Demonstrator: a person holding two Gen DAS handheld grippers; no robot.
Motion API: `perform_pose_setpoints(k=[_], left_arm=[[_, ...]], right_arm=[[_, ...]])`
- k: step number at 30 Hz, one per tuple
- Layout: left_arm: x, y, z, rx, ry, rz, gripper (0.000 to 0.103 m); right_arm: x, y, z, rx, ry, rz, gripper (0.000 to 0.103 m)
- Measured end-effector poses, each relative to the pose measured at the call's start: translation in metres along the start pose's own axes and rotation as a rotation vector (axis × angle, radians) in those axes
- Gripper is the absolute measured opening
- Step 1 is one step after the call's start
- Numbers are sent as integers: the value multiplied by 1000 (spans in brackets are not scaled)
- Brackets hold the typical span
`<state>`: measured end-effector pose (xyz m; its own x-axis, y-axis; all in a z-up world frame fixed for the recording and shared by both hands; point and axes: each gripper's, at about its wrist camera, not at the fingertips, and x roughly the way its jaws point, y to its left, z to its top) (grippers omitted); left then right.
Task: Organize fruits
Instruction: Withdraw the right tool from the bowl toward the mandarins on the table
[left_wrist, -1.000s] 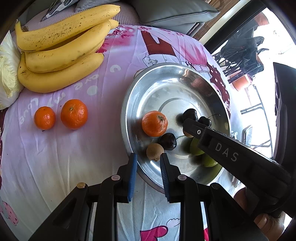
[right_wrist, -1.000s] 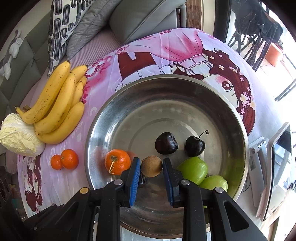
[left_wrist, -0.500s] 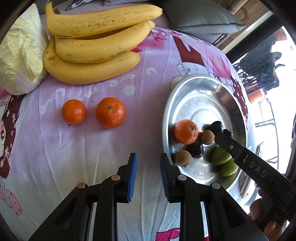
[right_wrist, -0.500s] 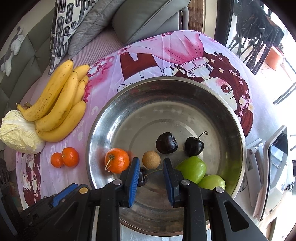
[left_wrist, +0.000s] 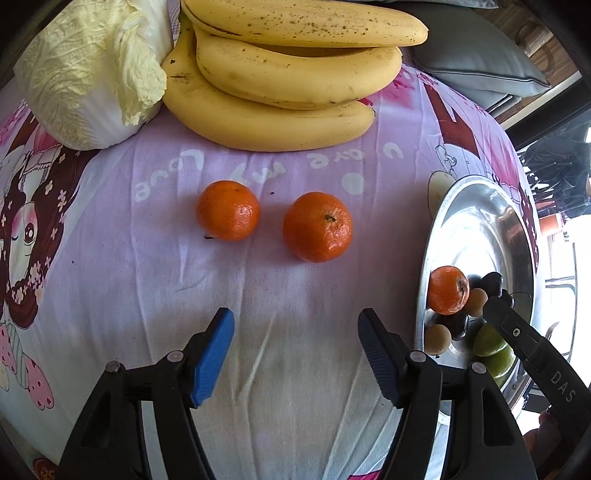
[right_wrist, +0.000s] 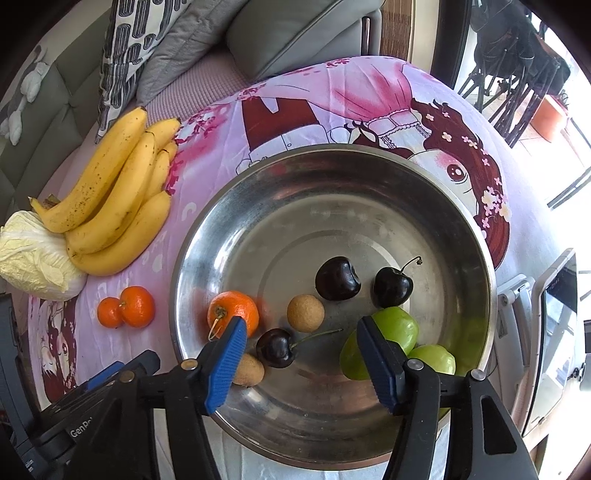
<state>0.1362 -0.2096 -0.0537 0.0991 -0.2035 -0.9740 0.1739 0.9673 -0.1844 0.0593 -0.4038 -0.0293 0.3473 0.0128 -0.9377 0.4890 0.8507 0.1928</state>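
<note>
Two tangerines lie on the pink cloth, a larger tangerine (left_wrist: 317, 226) and a smaller tangerine (left_wrist: 228, 210). My left gripper (left_wrist: 295, 332) is open and empty, a short way in front of them. A steel bowl (right_wrist: 369, 177) holds a third tangerine (right_wrist: 233, 316), a round brown fruit (right_wrist: 306, 313), a kiwi (right_wrist: 248, 369), three dark cherries (right_wrist: 337, 279) and green fruits (right_wrist: 397, 326). My right gripper (right_wrist: 297, 343) is open and empty above the bowl's near part. The bowl also shows at the right in the left wrist view (left_wrist: 476, 221).
A bunch of bananas (left_wrist: 288, 74) and a pale cabbage (left_wrist: 88, 70) lie at the back of the table. Grey cushions (right_wrist: 280, 33) stand behind the table. A tablet on a stand (right_wrist: 554, 321) is right of the bowl.
My left gripper has swung left from the bowl to face the two tangerines and has opened. My right gripper has opened wide; the round brown fruit it was around now lies loose in the bowl.
</note>
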Motion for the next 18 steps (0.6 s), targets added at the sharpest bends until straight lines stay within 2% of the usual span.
perform_pose_setpoints(k=[5,12,13,15,18], left_arm=[[-4,11,-3,-22,-13,8,79],[-11,22,-4,-40,-29,17,81],[-11,23,-4,-42,-30,18,82],[-12,25,-4,-48,-32,20,91],[-15,26,-3,-50,-35,27,92]], right_arm=[[0,2,0,-12,1,4,67],[-3,5,0,-27,-5,9,71],[-3,5,0,-30,-5,11,73],[-3,6,0,-33,-7,13,78],[-2,8,-1,-38,-9,18,86]])
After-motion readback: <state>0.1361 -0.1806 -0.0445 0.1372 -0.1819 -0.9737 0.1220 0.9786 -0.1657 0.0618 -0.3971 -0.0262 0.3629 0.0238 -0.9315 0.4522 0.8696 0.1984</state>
